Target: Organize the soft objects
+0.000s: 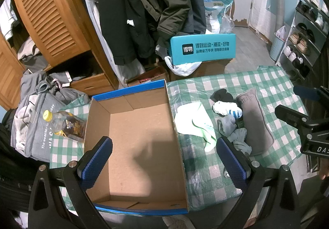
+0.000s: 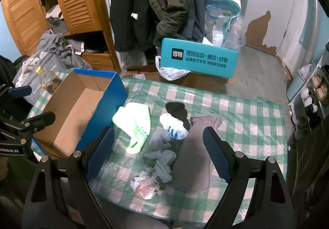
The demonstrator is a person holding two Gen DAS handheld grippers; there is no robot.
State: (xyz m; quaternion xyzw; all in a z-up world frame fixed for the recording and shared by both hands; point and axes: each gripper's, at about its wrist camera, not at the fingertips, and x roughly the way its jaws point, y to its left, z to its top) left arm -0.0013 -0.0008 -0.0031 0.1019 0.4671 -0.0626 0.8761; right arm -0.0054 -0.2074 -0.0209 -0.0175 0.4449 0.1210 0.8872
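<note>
We see the left claw (image 1: pixel 164 159) spread wide and holding nothing, hanging over the open cardboard box (image 1: pixel 141 138) that fills the lower centre of its frame. The box's walls stand all round a bare floor; its right wall runs just beside the pale green cloth (image 1: pixel 195 122). A plastic bottle (image 1: pixel 67 124) lies against the box's left wall, at centre left.

The right claw (image 2: pixel 158 153) is also spread wide and empty, over the checked tabletop (image 2: pixel 246 118). Between its fingers lies the pile: a grey-blue sock (image 2: pixel 160 140), a white and blue sock ball (image 2: pixel 174 128), a black sock (image 2: pixel 177 112) above it, and a long grey cushion (image 2: pixel 193 159) at right. A crumpled plastic wrapper (image 2: pixel 144 184) sits near the tabletop's lower edge. To the right of the cushion the tabletop is bare up to its far edge.

Beyond the upper edge stand a teal box (image 2: pixel 199 60) and hanging coats (image 2: pixel 164 3); a shoe rack (image 2: pixel 314 93) closes the right side.
</note>
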